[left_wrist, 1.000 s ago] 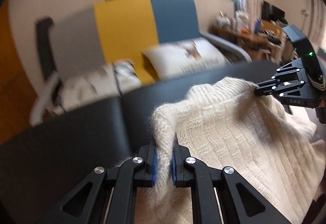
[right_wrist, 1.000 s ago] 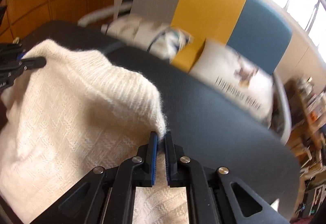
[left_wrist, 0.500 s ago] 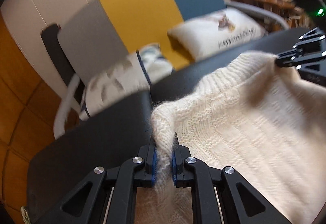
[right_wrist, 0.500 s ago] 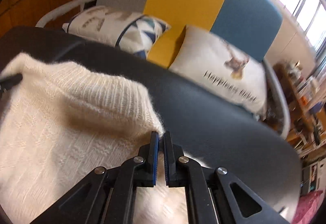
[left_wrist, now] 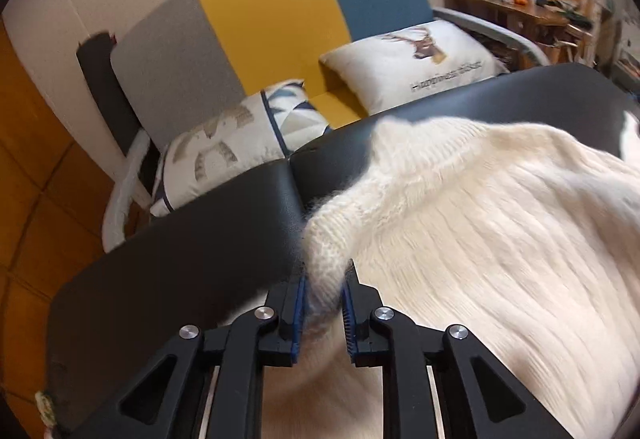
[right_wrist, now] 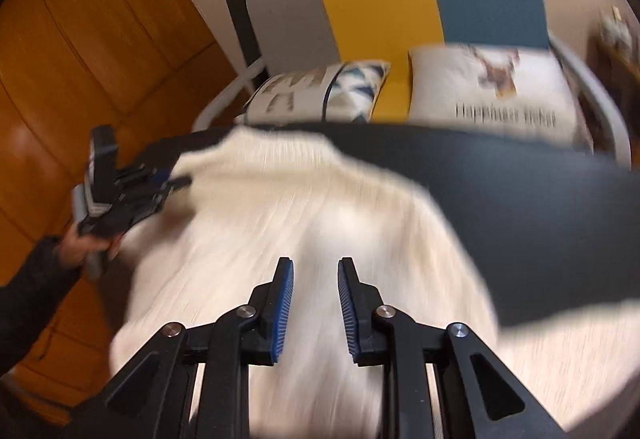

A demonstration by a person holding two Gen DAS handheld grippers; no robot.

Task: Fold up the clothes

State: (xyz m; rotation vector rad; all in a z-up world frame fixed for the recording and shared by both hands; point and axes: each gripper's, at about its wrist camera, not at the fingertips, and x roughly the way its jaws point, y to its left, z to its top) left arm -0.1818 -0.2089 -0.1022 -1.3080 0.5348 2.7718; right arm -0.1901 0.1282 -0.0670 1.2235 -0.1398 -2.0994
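Because both claws are letting go, the cream knit sweater [left_wrist: 472, 223] lies slack on the black padded table [left_wrist: 192, 263].

Left gripper [left_wrist: 323, 303]: jaws opening, a fuzzy ribbed corner between the pads, seemingly loosening. Right gripper [right_wrist: 315, 303]: jaws opening, nothing between them, sweater underneath. From the right wrist, the left gripper sits at nine o'clock. Likely light, floppy, stretchy and clingy; the thick ribbed edge should grip best, pinched deep.
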